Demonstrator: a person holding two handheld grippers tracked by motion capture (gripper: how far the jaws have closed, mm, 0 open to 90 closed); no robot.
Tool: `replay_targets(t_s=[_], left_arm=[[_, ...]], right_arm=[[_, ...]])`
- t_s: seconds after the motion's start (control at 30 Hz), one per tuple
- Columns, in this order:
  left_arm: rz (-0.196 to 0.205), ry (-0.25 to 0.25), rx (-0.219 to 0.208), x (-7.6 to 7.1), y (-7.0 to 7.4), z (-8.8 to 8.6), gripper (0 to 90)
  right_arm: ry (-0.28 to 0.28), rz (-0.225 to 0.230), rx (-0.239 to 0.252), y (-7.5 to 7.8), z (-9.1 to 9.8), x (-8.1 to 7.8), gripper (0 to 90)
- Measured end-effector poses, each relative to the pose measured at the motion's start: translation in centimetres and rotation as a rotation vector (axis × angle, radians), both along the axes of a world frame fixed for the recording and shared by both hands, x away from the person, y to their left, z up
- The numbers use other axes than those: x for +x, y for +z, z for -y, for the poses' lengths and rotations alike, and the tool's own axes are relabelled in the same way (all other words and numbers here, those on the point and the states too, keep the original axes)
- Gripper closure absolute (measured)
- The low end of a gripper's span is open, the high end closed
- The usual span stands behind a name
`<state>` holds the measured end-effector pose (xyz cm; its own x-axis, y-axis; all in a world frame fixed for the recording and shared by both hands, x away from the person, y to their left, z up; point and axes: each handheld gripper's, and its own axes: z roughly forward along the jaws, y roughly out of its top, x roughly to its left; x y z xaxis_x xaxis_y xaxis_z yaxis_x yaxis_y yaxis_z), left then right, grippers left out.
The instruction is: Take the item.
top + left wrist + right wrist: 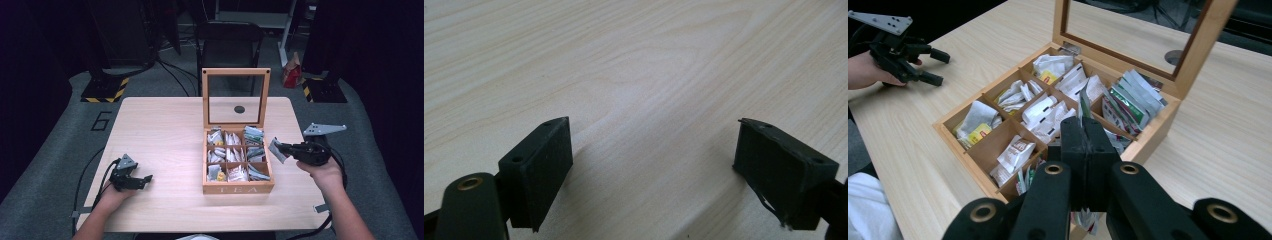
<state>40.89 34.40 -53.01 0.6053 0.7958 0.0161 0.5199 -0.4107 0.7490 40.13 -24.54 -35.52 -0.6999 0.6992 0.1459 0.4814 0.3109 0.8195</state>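
Right now a tea packet point(276, 150) is pinched between the closed jaws of the right gripper point(286, 148), held in the air just off the right side of the tea box point(238, 188), near its middle row. In the right gripper view the two black jaws press flat together, with a thin edge of the packet sticking up above them and a bit of it hanging below. The box stands near the middle of the table point(160, 135), its glass-paned lid point(236, 72) upright at the far side. Its nine compartments hold more packets: white ones with yellow labels at the left, white and striped ones in the middle column, green and silver ones point(1133, 100) at the right. The person's right hand point(327, 172) grips the tool from behind, a grey plate point(324, 129) on top of it. Well apart, near the table's front left corner, the left gripper point(141, 180) rests low on the wood in the left hand point(112, 197); its jaws stand wide apart with only bare tabletop between them. Beyond the table a dark chair point(227, 42) stands on grey floor.
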Motion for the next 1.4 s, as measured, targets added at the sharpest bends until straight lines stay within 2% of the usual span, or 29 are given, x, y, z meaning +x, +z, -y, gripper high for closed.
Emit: replay_targets(t_s=[0.77, 1.4], left_arm=[[0.000, 0.001, -0.002, 0.0, 0.0, 0.0, 15.1], [0.001, 0.000, 0.000, 0.0, 0.0, 0.0, 15.0]], right_arm=[[-0.099, 0.016, -0.005, 0.2, 3.8, 0.0, 89.5], [-0.147, -0.009, -0.030, -2.9, 4.1, 0.5, 89.5]])
